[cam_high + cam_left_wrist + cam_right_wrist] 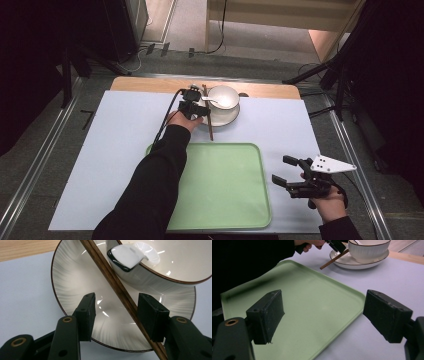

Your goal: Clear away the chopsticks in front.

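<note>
The left gripper (196, 111) is stretched out to the far side of the table, at the near-left edge of the plate (231, 119). Its jaws stand open, astride the chopsticks (209, 120) without touching them as far as the left gripper view shows; the sticks pass closer to the right-hand pad (151, 315) than to the other. The chopsticks (117, 287) are dark brown wood with a visible grain, two slim sticks lying side by side, slanting across the plate from its far rim and over its near rim onto the table.

The plate (75, 287) is shallow, round, glossy white ceramic with fine radial ribbing and a thin brown rim line. On it sits a bowl (223, 95) of the same glazed ware (ribbed outside, smooth inside, with the same brown edge). A white ceramic spoon (127, 256) rests in the bowl, its handle end hanging over the rim near the chopsticks.

A pale lilac mat (110, 145) covers most of the wooden table (145, 84). Nearer the person lies a green tray (225, 190), matte plastic, rectangular with rounded corners and a low raised lip.

The right gripper (292, 176) hangs just beside the tray's right edge, well apart from the dishes, jaws wide open and holding nothing; its flat black pads (265, 315) frame the tray's corner (352, 293).
</note>
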The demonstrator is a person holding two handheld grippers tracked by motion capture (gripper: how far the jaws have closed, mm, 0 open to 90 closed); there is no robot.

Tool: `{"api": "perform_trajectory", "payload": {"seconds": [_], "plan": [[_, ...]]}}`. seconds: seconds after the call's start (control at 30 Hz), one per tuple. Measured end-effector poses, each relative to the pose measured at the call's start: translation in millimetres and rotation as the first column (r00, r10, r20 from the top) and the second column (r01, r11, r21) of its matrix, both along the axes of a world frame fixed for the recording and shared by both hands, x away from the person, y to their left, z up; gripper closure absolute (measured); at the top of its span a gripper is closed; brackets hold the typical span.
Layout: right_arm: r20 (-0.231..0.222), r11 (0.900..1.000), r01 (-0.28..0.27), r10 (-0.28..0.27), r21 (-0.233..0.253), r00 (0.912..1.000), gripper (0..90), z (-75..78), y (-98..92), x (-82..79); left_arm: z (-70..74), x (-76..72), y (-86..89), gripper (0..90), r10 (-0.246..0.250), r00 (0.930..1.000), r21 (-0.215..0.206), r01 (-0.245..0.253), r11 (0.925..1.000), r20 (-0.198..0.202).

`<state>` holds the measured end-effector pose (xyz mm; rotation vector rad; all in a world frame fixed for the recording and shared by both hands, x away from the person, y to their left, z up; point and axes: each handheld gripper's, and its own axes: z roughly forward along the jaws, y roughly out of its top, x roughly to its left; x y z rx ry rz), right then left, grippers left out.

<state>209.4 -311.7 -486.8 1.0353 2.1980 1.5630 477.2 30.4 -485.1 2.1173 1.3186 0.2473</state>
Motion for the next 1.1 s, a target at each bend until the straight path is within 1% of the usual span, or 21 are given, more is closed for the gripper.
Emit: {"api": "perform_trajectory", "payload": {"seconds": [0.03,0.1,0.2,0.23,0.27,0.3,0.33,0.37,0.4,0.43,0.47,0.5,0.57,0.6,0.63,0.67,0.7,0.87,0.93,1.03,1.1], "plan": [[0.003,1.000,-0.001,0.001,-0.002,1.0000,17.2,0.1,-0.2,-0.2,-1.0,0.5,0.1,50.7,0.004,1.0000,0.013,-0.004,0.9999,-0.001],[0.002,1.000,0.000,0.000,-0.002,1.0000,17.2,0.1,-0.3,-0.3,-2.9,1.8,0.9,52.2,0.014,0.9999,0.018,-0.014,0.9998,-0.009],[0.001,1.000,0.001,-0.001,-0.002,1.0000,17.2,0.1,-0.2,-0.2,-4.4,3.6,2.0,58.1,0.027,0.9996,0.017,-0.027,0.9995,-0.008],[0.000,1.000,0.000,0.000,-0.001,1.0000,17.2,0.3,0.1,-0.3,-5.8,5.9,3.3,62.3,0.050,0.9987,0.001,-0.050,0.9988,-0.009],[0.000,1.000,0.000,0.000,-0.001,1.0000,17.2,0.3,0.1,-0.3,-5.8,5.9,3.3,63.8,0.050,0.9987,0.001,-0.050,0.9988,-0.009],[0.000,1.000,-0.002,0.002,-0.004,1.0000,17.2,0.3,0.4,-0.1,-7.8,8.7,4.6,67.5,0.085,0.9959,-0.030,-0.086,0.9958,-0.031],[0.000,1.000,-0.002,0.002,-0.004,1.0000,17.2,0.3,0.4,-0.1,-7.8,8.7,4.6,69.0,0.085,0.9959,-0.030,-0.086,0.9958,-0.031],[-0.001,1.000,-0.002,0.002,-0.006,1.0000,17.2,0.3,0.2,-0.1,-10.3,11.1,5.8,71.0,0.102,0.9934,-0.041,-0.105,0.9937,-0.052],[-0.001,1.000,-0.002,0.002,-0.006,1.0000,17.2,0.3,0.2,-0.1,-10.3,11.1,5.8,74.7,0.102,0.9934,-0.041,-0.105,0.9937,-0.052],[0.000,1.000,0.001,-0.001,-0.005,1.0000,17.4,0.2,-0.2,-0.1,-12.6,12.7,6.6,77.2,0.120,0.9894,-0.046,-0.124,0.9912,-0.081],[0.000,1.000,0.001,-0.001,-0.005,1.0000,17.4,0.2,-0.2,-0.1,-12.6,12.7,6.6,78.0,0.120,0.9894,-0.046,-0.124,0.9912,-0.081],[0.002,1.000,0.000,0.000,-0.006,1.0000,17.4,0.2,-0.5,-0.1,-13.2,13.1,7.3,78.0,0.132,0.9873,-0.062,-0.138,0.9885,-0.088],[0.008,1.000,-0.001,0.001,-0.006,1.0000,17.6,0.3,-1.0,-0.5,-13.1,13.7,8.8,82.3,0.161,0.9820,-0.070,-0.168,0.9832,-0.098],[0.008,1.000,-0.001,0.001,-0.006,1.0000,17.6,0.3,-1.0,-0.5,-13.1,13.7,8.8,82.8,0.161,0.9820,-0.070,-0.168,0.9832,-0.098],[0.012,1.000,-0.003,0.004,-0.007,0.9999,17.9,0.2,-0.9,-0.5,-12.9,14.0,10.0,83.8,0.178,0.9782,-0.076,-0.187,0.9795,-0.107],[0.012,1.000,-0.003,0.004,-0.007,0.9999,17.9,0.2,-0.9,-0.5,-12.9,14.0,10.0,84.5,0.178,0.9782,-0.076,-0.187,0.9795,-0.107],[0.013,1.000,-0.008,0.008,-0.009,0.9999,17.9,-0.5,-0.5,-0.1,-12.9,14.3,10.6,85.3,0.195,0.9746,-0.078,-0.204,0.9758,-0.111],[0.018,1.000,-0.014,0.015,-0.015,0.9997,18.4,-1.8,0.3,0.4,-12.1,14.0,12.2,85.9,0.192,0.9747,-0.075,-0.201,0.9767,-0.115],[0.030,1.000,-0.011,0.011,-0.019,0.9995,18.7,-2.2,-0.4,0.8,-8.4,12.7,17.9,86.0,0.199,0.9721,-0.108,-0.212,0.9713,-0.125],[0.036,1.000,-0.001,0.002,-0.017,0.9993,18.7,-3.0,-1.8,1.4,0.6,10.7,27.6,86.0,0.200,0.9723,-0.117,-0.214,0.9698,-0.122],[0.034,1.000,0.001,0.000,-0.019,0.9994,18.7,-3.3,-2.0,1.4,8.8,7.5,37.1,86.0,0.205,0.9722,-0.139,-0.220,0.9655,-0.112]]}}
